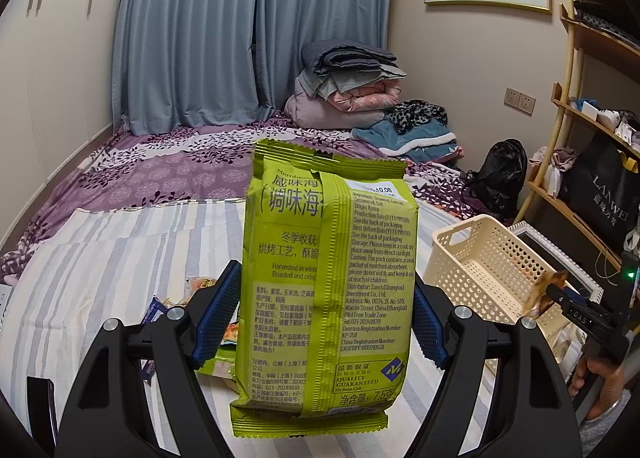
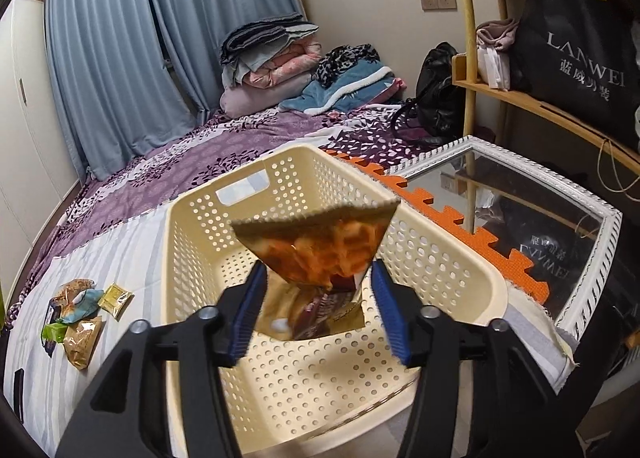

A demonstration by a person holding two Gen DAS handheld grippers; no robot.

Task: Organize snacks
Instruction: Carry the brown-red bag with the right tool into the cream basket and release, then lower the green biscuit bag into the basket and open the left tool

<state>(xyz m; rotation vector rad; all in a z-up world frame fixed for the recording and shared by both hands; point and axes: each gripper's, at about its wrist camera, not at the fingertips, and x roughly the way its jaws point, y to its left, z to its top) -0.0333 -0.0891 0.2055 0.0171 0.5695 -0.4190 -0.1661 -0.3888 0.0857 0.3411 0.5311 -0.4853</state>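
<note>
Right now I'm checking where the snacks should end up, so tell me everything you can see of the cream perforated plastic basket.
The cream perforated plastic basket is rectangular, with rounded corners, walls and floor full of round holes, and a cut-out handle slot in its far end wall. It sits upright on the striped bedsheet, beside an orange foam mat. One brown snack packet already lies on its floor. An orange-brown packet hangs above it, between the open right gripper's blue pads.

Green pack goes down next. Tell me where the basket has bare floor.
Basket: near floor towards its front wall is bare. Crowded mid-floor, where a brown packet lies and the orange snack pack hangs between the right gripper's jaws.
</note>
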